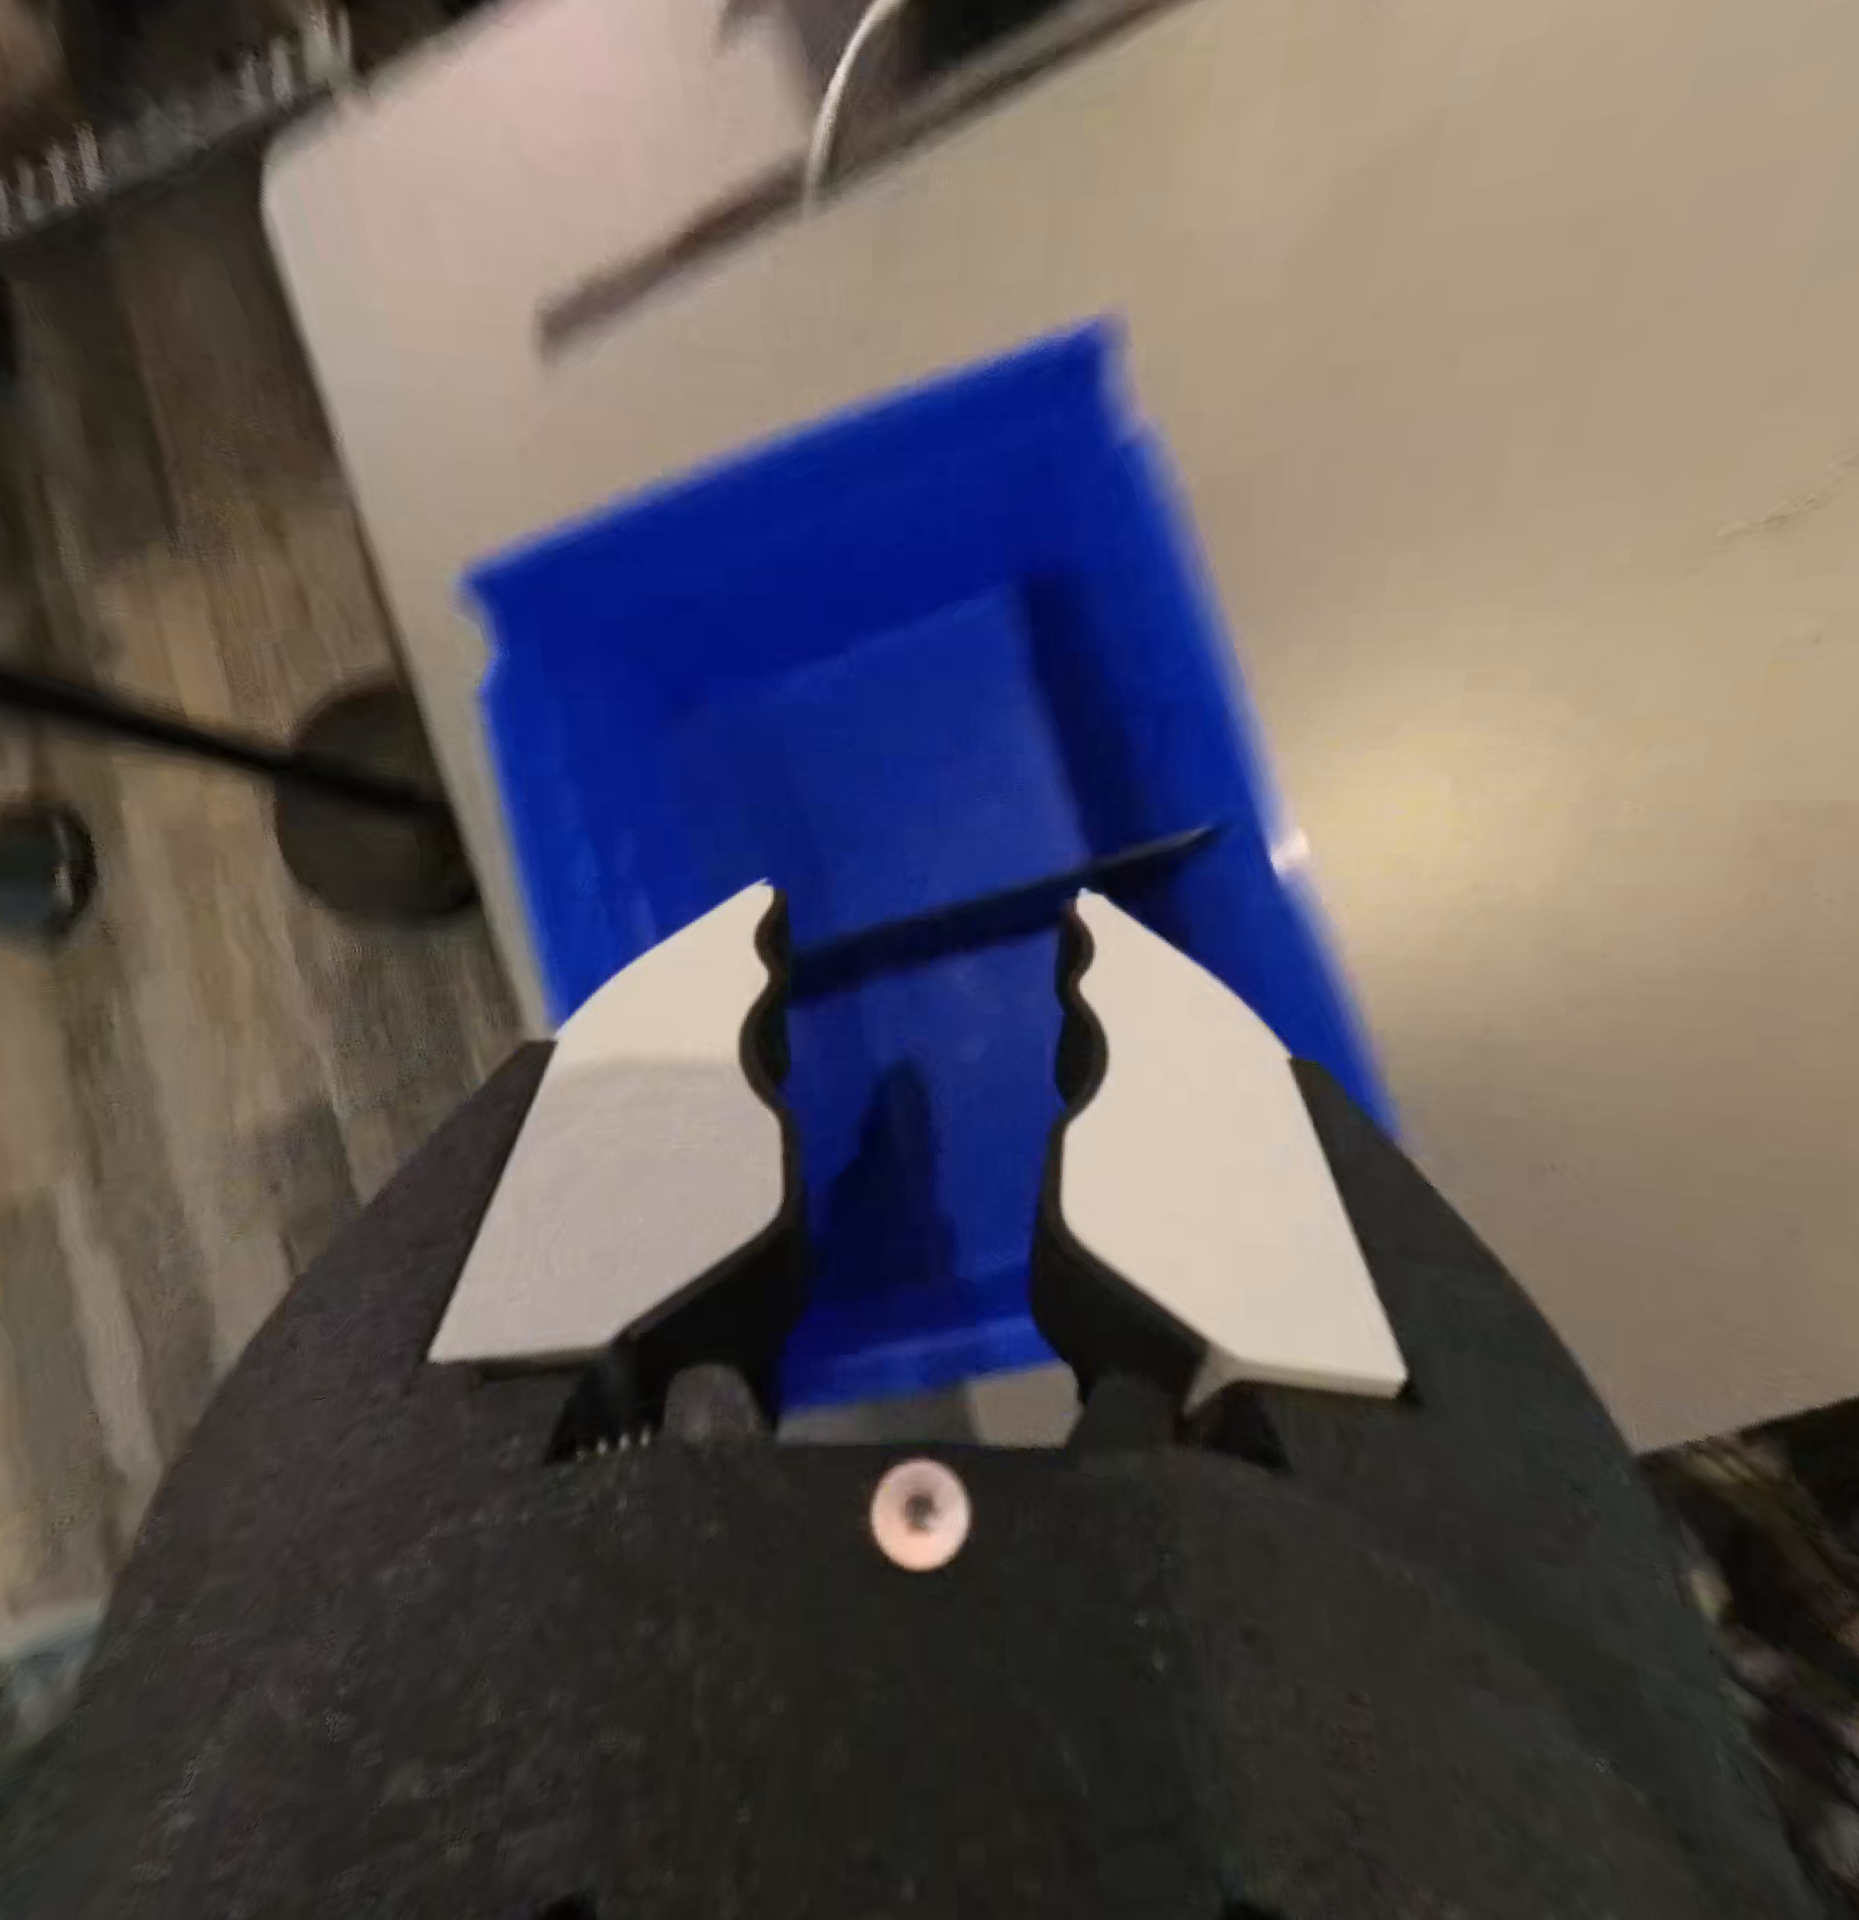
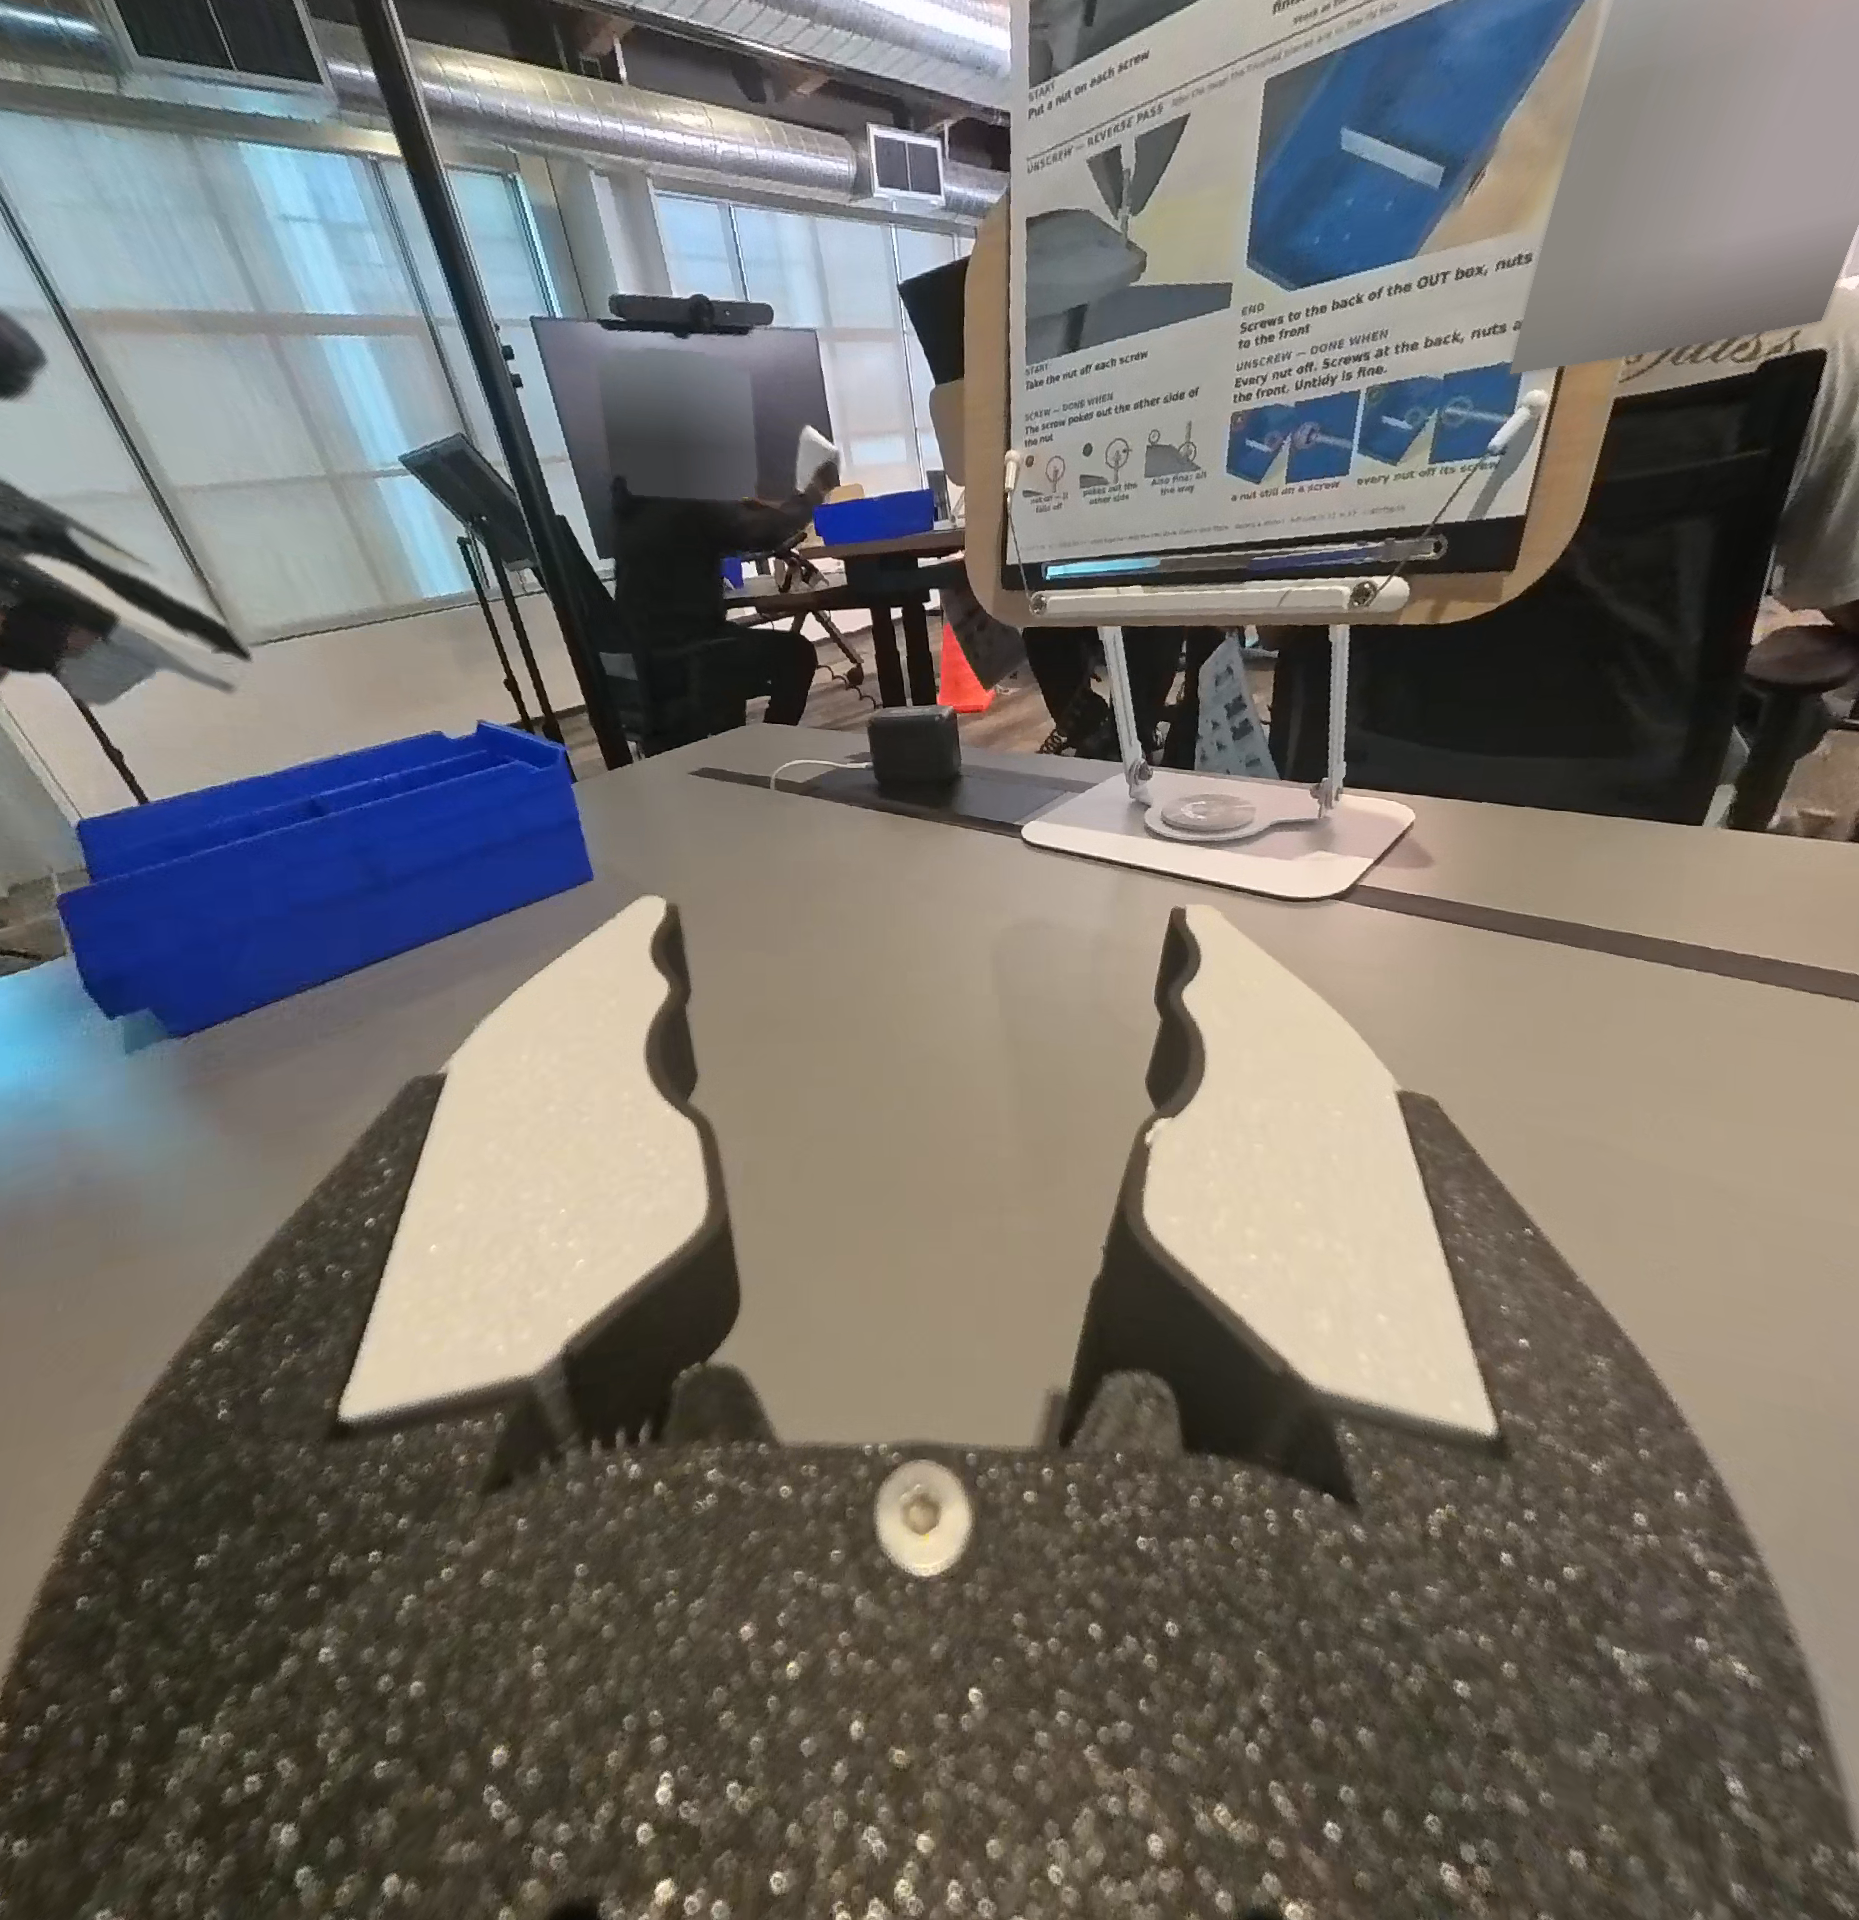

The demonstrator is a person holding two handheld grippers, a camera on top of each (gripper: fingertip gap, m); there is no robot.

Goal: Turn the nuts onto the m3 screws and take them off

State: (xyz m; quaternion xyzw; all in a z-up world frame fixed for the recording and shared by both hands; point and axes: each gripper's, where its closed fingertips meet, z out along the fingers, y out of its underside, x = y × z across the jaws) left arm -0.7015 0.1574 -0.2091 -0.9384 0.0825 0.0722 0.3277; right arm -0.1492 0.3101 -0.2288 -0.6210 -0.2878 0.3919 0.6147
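A: Left gripper [image 1: 920,940] hangs parted and empty over the deep blue plastic bin [image 1: 904,790]; a thin dark streak, maybe a screw, crosses between its jaws.

B: Right gripper [image 2: 920,971] gapes wide, empty, above the grey tabletop [image 2: 1424,1039]. No nuts visible; descend slowly.

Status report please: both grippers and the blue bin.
Left gripper open over blue bin, dark sliver between fingers, too blurred. Right gripper open, empty, above table.

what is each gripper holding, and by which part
Right gripper: nothing, fingers open. Left gripper: cannot tell; a thin dark streak crosses between its fingers, blurred.
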